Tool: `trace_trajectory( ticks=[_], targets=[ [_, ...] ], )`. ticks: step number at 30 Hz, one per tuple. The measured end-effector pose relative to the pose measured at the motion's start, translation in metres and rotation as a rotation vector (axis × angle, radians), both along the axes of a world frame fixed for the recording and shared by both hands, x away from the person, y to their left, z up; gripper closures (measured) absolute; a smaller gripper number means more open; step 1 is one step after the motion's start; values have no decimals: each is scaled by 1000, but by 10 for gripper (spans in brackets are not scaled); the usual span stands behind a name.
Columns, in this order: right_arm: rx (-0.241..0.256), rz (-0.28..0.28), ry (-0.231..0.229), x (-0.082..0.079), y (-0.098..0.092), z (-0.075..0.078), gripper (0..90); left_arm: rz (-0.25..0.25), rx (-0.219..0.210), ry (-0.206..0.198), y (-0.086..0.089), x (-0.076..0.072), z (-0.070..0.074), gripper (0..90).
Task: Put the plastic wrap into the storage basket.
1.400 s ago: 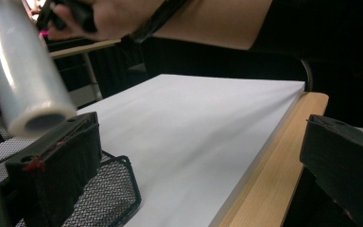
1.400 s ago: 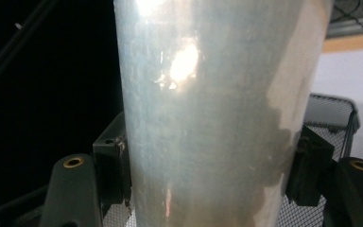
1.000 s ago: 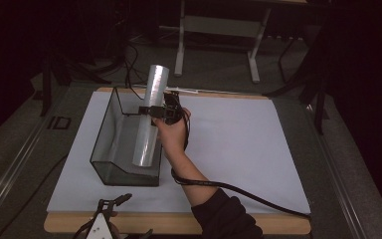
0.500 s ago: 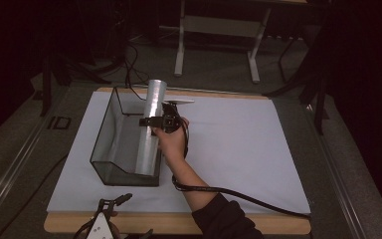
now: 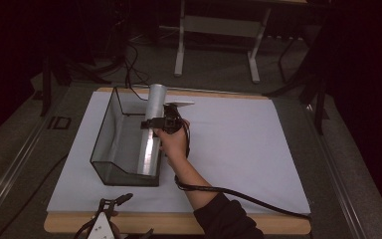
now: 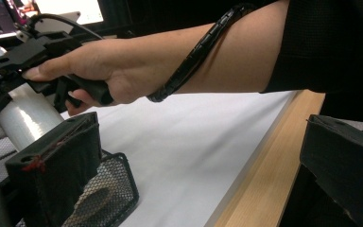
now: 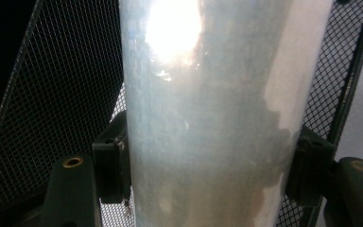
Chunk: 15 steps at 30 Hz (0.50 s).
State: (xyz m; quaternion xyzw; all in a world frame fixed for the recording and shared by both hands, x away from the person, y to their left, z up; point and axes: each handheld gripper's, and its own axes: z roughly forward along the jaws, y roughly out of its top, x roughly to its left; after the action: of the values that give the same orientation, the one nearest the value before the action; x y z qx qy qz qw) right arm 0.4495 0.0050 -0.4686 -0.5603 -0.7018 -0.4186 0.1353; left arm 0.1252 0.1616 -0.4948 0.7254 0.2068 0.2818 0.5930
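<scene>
White paper (image 5: 238,149) covers the wooden table (image 5: 278,226) — right claw (image 5: 154,123) pinching the roll (image 5: 154,107).

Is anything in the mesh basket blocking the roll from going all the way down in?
Nothing visible does. The roll, clamped in the right gripper, already leans into the mesh basket with its lower end near the bottom. The basket floor around it looks bare, though the dark mesh hides some detail.

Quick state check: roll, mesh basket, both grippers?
Roll: clamped mid-length, tilted, lower end inside the basket, top above its rim.
Mesh basket: upright on the white sheet, open top.
Right gripper: shut on the roll, jaws at both sides.
Left gripper: near table edge, jaws apart, holding nothing.
</scene>
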Motion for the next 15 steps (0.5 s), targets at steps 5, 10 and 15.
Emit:
trace_trajectory(
  ticks=[5,10,15],
  targets=[
    [-28,2,-20,0,6,0,316,2,-1,-4,1,0,0,3],
    [-98,1,-39,0,12,-2,291,1,-1,-5,1,-1,0,3],
    [-139,5,-26,1,15,-10,280,2,3,-6,1,0,0,3]
  ],
)
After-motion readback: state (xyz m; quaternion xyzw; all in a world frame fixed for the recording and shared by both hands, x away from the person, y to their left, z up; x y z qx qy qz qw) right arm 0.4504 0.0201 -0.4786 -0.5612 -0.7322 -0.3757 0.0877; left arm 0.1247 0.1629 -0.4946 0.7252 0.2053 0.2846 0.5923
